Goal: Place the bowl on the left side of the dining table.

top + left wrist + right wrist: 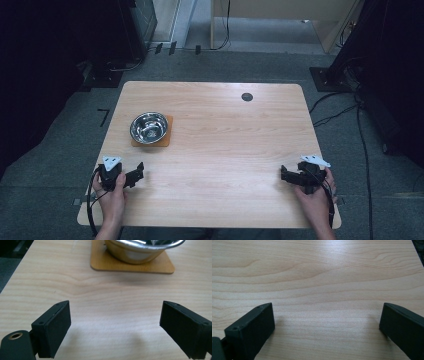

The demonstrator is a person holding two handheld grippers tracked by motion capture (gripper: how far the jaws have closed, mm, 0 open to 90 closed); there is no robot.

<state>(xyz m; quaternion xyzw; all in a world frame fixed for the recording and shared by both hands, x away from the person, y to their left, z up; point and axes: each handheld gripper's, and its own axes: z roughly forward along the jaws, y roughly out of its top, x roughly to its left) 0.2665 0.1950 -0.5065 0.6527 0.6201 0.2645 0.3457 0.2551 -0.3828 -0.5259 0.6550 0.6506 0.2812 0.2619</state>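
Steel bowl (pixel 148 126) on wooden mat (pixel 160 266), just ahead of left gripper (pixel 115 325) | likely light, rigid, slippery; pinch rim | left and right gripper (pixel 327 327) wide apart, empty, on bench (pixel 225 145)

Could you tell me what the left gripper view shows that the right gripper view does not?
Left gripper view alone: a steel bowl sitting on a wooden coaster, ahead of the left gripper, plus dark floor past the table's edge. Right gripper view alone: the right gripper over bare wood. Both share the light wooden table and a pair of wide-open black jaws holding nothing.
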